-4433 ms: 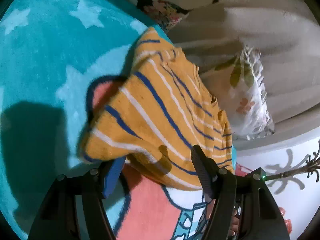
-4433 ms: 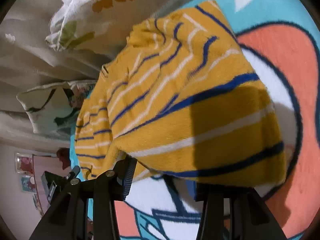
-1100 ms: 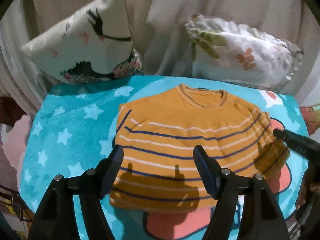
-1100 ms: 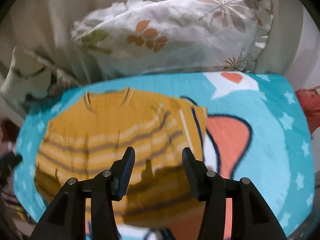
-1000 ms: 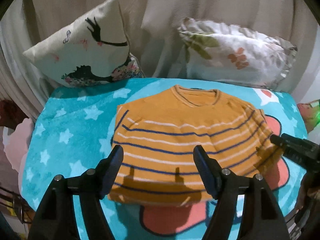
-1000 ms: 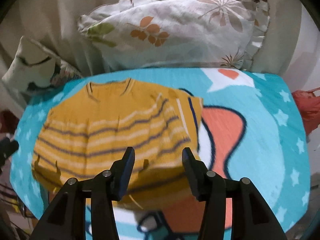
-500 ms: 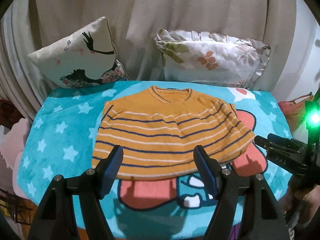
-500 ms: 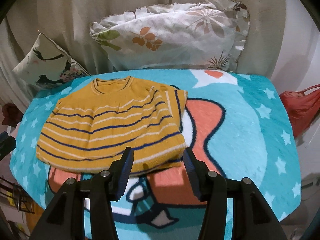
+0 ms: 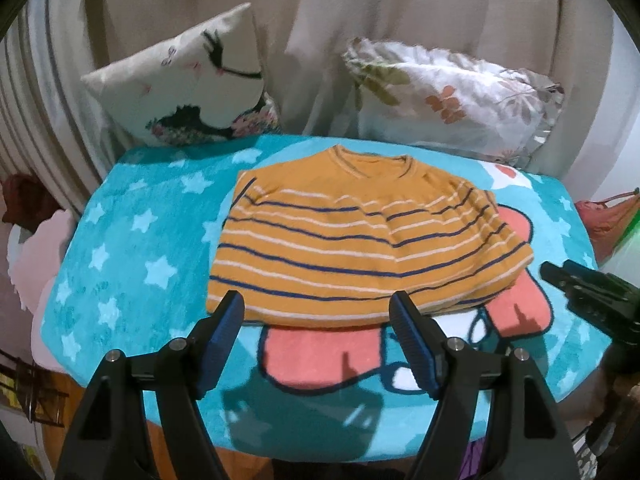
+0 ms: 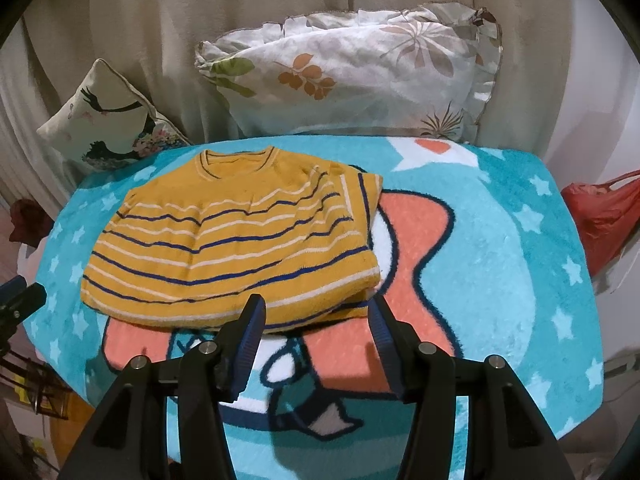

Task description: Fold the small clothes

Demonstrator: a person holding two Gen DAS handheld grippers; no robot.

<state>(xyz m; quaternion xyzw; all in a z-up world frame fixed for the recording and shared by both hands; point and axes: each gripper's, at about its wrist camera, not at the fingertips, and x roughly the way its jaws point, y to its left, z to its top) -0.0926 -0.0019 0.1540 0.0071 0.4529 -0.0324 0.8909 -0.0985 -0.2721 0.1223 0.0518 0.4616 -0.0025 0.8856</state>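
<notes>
An orange sweater (image 9: 360,248) with navy and white stripes lies folded flat on the teal star blanket (image 9: 132,248), collar toward the pillows. It also shows in the right wrist view (image 10: 236,240), with its right side folded over. My left gripper (image 9: 318,316) is open and empty, held back just off the sweater's near hem. My right gripper (image 10: 316,316) is open and empty, near the sweater's front right corner. The right gripper also shows at the right edge of the left wrist view (image 9: 580,284).
The blanket (image 10: 500,264) has a coral and white cartoon print. A bird-print cushion (image 9: 192,92) and a floral pillow (image 10: 360,68) lean on beige curtains at the back. A red bag (image 10: 600,212) hangs at the right. The blanket's near edge drops off.
Both grippers let go of the sweater and pulled back and up from it. The sweater now lies folded on the blanket, farther away in both views.
</notes>
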